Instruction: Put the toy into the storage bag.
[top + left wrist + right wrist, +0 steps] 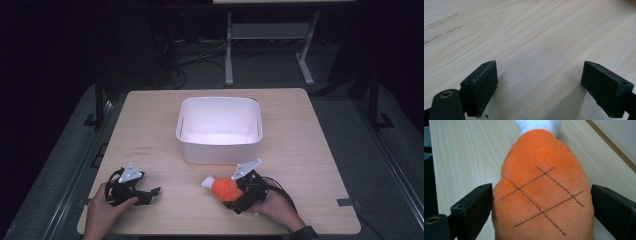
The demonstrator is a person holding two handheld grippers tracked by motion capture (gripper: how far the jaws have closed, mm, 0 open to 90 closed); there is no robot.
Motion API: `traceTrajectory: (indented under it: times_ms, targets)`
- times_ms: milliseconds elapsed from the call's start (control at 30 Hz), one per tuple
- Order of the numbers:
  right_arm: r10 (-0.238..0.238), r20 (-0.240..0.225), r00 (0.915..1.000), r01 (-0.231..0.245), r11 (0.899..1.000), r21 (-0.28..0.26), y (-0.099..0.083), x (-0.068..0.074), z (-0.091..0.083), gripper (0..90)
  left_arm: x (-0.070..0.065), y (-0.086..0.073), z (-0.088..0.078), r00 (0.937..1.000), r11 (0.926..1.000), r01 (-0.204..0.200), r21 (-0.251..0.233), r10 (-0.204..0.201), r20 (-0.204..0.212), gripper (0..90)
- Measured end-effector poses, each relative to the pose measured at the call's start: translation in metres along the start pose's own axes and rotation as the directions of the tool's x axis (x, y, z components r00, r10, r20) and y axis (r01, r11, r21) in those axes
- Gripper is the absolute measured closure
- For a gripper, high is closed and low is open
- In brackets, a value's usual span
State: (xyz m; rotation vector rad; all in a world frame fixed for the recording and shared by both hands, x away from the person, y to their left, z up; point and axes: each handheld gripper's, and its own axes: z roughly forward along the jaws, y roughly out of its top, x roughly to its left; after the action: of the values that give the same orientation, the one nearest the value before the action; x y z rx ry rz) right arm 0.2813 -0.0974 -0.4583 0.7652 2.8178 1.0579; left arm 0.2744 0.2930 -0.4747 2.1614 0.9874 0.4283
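Your right gripper (235,192) sits at the near right of the table (310,150), its jaws clamped on either side of an orange plush toy (541,192) with a white tip, stitched with crossing dark lines. The toy lies just near of the white bin (220,127) at mid-table. Your left gripper (150,192), near left, rests with jaws wide apart over bare wood.

My left tongs (150,193) and right tongs (231,196): black bodies, grey three-cornered plate on top of each, black cable looping off the right one. Jaw pads are matte black blocks with small screw holes; brass bushing at the left jaw's arm. Dark cuff at my right wrist.
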Motion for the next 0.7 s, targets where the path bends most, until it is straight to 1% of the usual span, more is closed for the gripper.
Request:
traceTrajectory:
  times_ms: [67,167,233,267,300,400,467,600,700]
  targets:
    - [-0.002,-0.002,1.0,0.002,1.0,-0.004,-0.0005,-0.0005,-0.0013,12.6,-0.0001,-0.0001,0.0001,1.0,1.0,0.001,-0.002,-0.001,-0.001,13.1]
    - [-0.003,-0.007,1.0,0.003,1.0,-0.011,-0.0006,-0.0007,-0.0021,15.8,-0.0001,-0.0001,0.0001,1.0,1.0,0.001,-0.002,-0.001,0.0,13.2]
    - [-0.007,-0.004,1.0,0.007,1.0,-0.013,-0.0009,-0.0004,-0.0028,20.9,-0.0001,-0.0001,0.0001,1.0,1.0,0.001,-0.002,-0.001,0.0,13.2]
    - [-0.018,-0.002,0.9998,0.018,1.0,-0.014,-0.0013,-0.0009,-0.0034,23.9,0.0,-0.0001,0.0001,1.0,1.0,-0.001,-0.001,0.001,0.0,13.1]
    - [-0.018,-0.002,0.9998,0.018,1.0,-0.014,-0.0013,-0.0009,-0.0034,23.9,0.0,0.0,0.0,1.0,1.0,0.0,0.0,0.0,0.0,13.1]
    - [-0.032,0.01,0.9994,0.032,0.999,-0.022,-0.0024,-0.0009,-0.006,34.8,0.0,-0.0001,0.0001,1.0,1.0,-0.001,-0.002,0.001,0.0,13.1]
    - [-0.034,0.011,0.9994,0.035,0.999,-0.022,-0.0024,-0.001,-0.0062,35.1,0.0,0.0,-0.0001,1.0,1.0,0.0,0.001,0.0,0.0,13.1]
    - [-0.034,0.0,0.9994,0.034,0.999,-0.023,-0.0025,-0.0016,-0.0065,32.2,0.0,0.0,0.0,1.0,1.0,-0.001,0.001,0.001,0.0,13.1]
    - [-0.033,-0.002,0.9995,0.032,0.999,-0.024,-0.0023,-0.0013,-0.0074,31.7,0.0,-0.0001,0.0001,1.0,1.0,0.0,-0.002,0.0,0.0,13.2]
